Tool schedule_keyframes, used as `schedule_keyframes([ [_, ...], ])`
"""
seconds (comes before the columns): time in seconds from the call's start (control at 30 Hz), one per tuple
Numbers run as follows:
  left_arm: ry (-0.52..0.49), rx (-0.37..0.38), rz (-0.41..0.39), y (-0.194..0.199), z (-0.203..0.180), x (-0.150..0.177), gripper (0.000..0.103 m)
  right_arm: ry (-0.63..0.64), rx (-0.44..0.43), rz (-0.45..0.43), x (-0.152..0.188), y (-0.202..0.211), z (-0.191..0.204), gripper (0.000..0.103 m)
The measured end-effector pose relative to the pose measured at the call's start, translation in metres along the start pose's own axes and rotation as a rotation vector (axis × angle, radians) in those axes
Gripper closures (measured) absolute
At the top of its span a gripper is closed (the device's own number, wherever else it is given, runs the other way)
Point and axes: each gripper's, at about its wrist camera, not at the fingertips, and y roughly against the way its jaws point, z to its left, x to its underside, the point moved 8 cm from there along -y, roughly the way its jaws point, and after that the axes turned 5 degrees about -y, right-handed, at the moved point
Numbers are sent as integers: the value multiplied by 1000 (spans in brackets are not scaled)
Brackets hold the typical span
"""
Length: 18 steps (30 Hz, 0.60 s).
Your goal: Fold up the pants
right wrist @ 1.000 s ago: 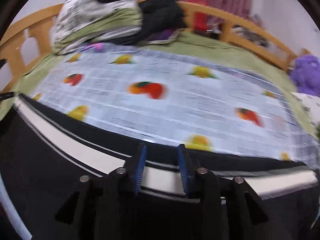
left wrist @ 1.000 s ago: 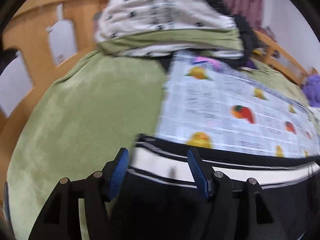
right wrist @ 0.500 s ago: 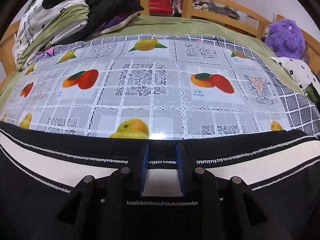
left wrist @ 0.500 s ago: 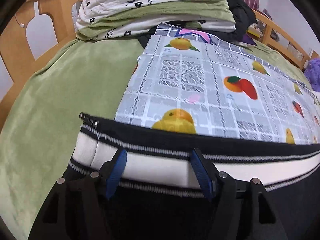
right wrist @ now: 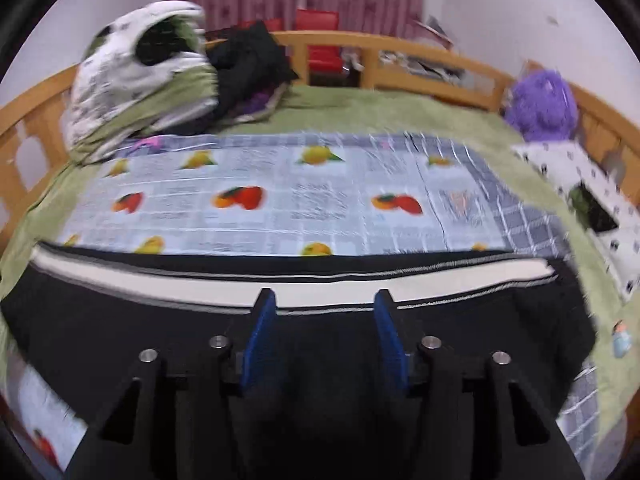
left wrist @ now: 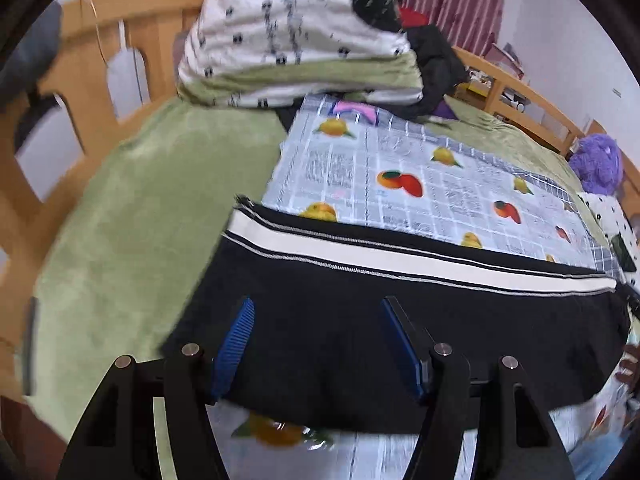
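Your bed (right wrist: 360,108) carries one fruit-printed cloth (right wrist: 280,200) with one pair of black pants (left wrist: 360,344) laid across its near edge, the white side stripe (left wrist: 400,258) running along the far side of the fold. One bundle of bedding (left wrist: 296,40) and one purple plush toy (right wrist: 540,104) sit at the far side, well apart from the pants. You hold two tools. Your left tool (left wrist: 316,344) is released, its pads spread wide above the dark cloth with nothing pinched. Your right tool (right wrist: 324,340) has just been opening; the stripe lies under the gap, but the pads do not press it, so it too is released. The lengthwise fold looks laid down, so the next fold is probably across. For that, I would pinch both layers together near one end, keep the stripe edge aligned, and carry both tools evenly.
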Motion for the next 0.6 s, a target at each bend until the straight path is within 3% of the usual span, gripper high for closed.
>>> schedule_keyframes([
  [0.13, 3, 4, -29, 54, 2, -3, 40, 50, 18, -61, -6, 62, 28, 43],
  [0.33, 11, 56, -90, 113, -6, 11, 40, -7, -141, -78, 11, 123, 52, 40],
  [0.47, 110, 84, -80, 96, 4, 47, 40, -72, -181, -53, 36, 120, 48, 40],
  [0.6, 234, 122, -28, 45, 26, 95, 40, -103, -143, 12, 63, 100, 35, 40],
])
